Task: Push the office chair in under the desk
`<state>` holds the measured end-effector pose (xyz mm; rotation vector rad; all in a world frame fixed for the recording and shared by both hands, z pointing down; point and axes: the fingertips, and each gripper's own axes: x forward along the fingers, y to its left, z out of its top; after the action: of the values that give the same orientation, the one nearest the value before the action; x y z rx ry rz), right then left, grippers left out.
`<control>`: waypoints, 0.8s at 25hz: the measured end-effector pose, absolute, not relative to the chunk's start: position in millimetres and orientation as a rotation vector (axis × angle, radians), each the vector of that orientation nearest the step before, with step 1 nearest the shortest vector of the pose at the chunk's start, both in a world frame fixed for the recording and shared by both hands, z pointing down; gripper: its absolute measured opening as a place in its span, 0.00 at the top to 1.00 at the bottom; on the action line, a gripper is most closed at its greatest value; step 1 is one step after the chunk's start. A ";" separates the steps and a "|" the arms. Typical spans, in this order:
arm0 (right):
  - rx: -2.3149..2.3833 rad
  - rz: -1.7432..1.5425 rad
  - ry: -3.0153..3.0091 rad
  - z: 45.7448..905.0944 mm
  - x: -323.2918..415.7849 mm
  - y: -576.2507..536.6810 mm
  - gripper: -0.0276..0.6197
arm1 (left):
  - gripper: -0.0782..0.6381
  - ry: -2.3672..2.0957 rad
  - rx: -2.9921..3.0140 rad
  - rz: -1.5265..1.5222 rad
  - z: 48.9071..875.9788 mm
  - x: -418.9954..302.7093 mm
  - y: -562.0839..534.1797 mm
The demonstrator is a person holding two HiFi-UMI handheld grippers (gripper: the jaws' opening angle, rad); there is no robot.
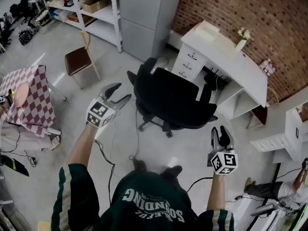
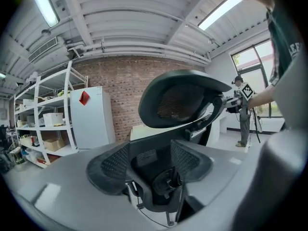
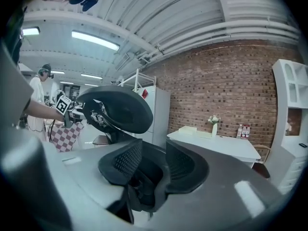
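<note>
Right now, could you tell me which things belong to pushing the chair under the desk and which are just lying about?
Job: office chair, white desk, left gripper and right gripper, both open and empty.
Lying about: wooden chair, checkered table, shelving unit, flower vase on the desk.

**Brick-walled workroom with a grey floor**

A red brick wall (image 1: 250,13) backs a pale grey floor (image 1: 53,52). White shelves (image 1: 94,13) loaded with boxes stand beside a tall cabinet (image 1: 144,13). A wooden chair (image 1: 79,59) with a brown seat stands near a table under a checked cloth (image 1: 31,97). Strip lights (image 3: 94,40) hang from the ribbed ceiling (image 2: 144,18). A window (image 2: 255,69) shows in the left gripper view.
</note>
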<state>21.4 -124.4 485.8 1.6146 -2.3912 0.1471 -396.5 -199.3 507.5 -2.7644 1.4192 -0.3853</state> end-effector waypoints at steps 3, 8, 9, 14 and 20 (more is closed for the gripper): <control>1.645 0.169 -2.332 496.2 29.1 -131.3 0.68 | 0.44 1.477 -2.735 -0.385 511.0 -416.7 -220.8; 1.641 0.189 -2.275 515.6 35.8 -143.7 0.61 | 0.37 1.537 -2.727 -0.391 527.5 -433.3 -256.8; 1.623 0.180 -2.267 519.1 35.3 -145.5 0.60 | 0.37 1.530 -2.731 -0.410 533.2 -432.8 -261.5; 1.514 0.041 -2.196 533.8 32.1 -149.9 0.52 | 0.31 1.435 -2.741 -0.587 563.5 -420.9 -284.1; 1.501 0.056 -2.143 558.3 31.4 -165.5 0.40 | 0.27 1.393 -2.746 -0.668 585.1 -415.1 -310.9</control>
<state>31.4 -165.5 558.3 1.5011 -2.1429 0.0560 -415.1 -310.9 585.1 -2.7461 1.3929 -0.6683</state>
